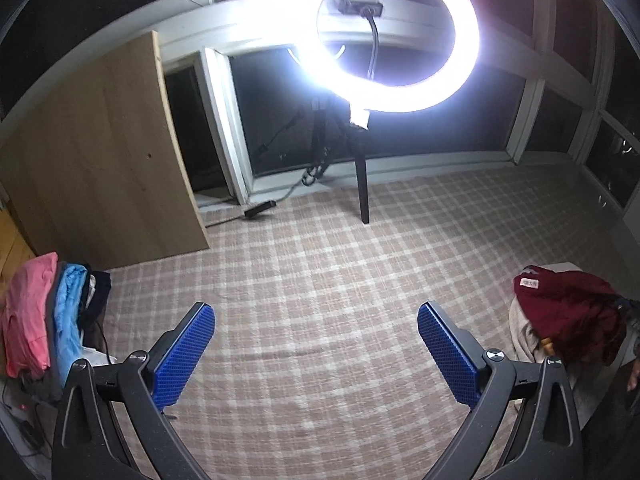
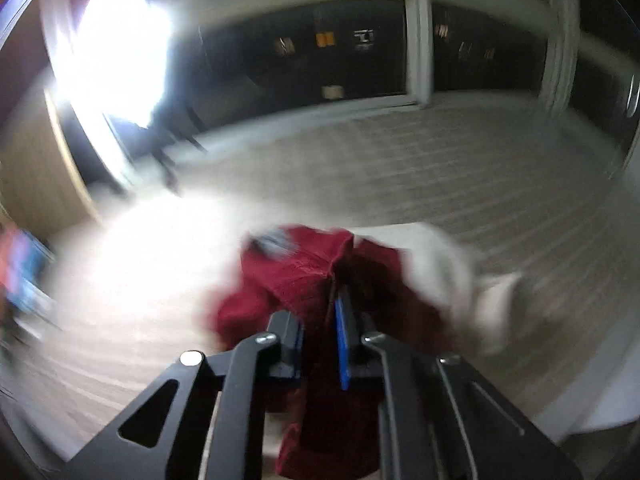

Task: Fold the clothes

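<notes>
**Right claw has the red garment; left claw waits over bare bedding**

The dark red garment [image 2: 304,280] is pinched between the blue pads of the right claw [image 2: 320,344], which is clamped on a fold of the cloth; the rest hangs bunched below and ahead of the jaws. The right wrist view is heavily blurred, so the garment's long axis cannot be read. It sits at the right side of the checked bedspread [image 1: 320,280], against a pale heap of other laundry [image 2: 440,272].

The left claw [image 1: 316,352] stands wide open and holds nothing, aimed at the empty middle of the bedspread. From there the red garment [image 1: 568,312] lies to the right, well apart. The right hand is plainly the nearer; the next move likely carries the garment leftward onto open bedding.

A stack of folded clothes [image 1: 44,320] sits at the far left, and a ring light [image 1: 388,36] glares beyond.
</notes>
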The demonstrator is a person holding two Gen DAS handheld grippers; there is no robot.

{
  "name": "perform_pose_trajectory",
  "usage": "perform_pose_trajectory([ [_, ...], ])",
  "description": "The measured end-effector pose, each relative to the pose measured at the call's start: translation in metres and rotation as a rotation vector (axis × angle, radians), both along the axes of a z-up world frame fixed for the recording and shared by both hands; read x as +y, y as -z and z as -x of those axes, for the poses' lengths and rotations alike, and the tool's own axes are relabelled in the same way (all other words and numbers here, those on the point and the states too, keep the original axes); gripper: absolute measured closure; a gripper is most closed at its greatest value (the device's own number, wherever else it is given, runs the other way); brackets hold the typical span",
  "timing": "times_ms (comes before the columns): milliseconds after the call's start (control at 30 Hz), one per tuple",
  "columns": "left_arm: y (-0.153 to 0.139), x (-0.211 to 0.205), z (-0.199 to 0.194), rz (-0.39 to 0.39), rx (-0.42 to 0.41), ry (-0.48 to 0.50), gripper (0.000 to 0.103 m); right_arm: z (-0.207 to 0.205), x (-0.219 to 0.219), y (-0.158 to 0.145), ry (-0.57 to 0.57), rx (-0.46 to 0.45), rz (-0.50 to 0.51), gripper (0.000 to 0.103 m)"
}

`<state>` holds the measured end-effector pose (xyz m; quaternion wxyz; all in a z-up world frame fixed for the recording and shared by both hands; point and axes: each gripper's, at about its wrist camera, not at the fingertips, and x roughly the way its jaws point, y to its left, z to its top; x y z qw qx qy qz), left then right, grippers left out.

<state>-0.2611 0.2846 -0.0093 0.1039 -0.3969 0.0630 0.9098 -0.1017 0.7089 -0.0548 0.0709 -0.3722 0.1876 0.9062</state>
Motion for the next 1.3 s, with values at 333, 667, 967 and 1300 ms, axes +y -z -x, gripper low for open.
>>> perform_pose_trajectory([
  [333, -0.015, -0.094, -0.034, -0.018, 0.049, -0.086, 0.001, 0.002, -0.065, -0.048, -0.03, 0.102, 0.088, 0.092],
  [667, 0.029, -0.161, -0.059, -0.032, -0.076, -0.14, 0.001, 0.089, -0.295, -0.032, -0.473, -0.002, 0.149, 0.087],
  [967, 0.12, -0.088, -0.077, 0.023, -0.261, 0.061, 0.001, 0.081, -0.22, -0.013, -0.375, -0.106, -0.072, 0.031],
  [1300, 0.113, -0.056, -0.09, 0.071, -0.234, 0.097, 0.002, 0.149, -0.29, 0.003, -0.715, -0.13, 0.283, 0.077],
])
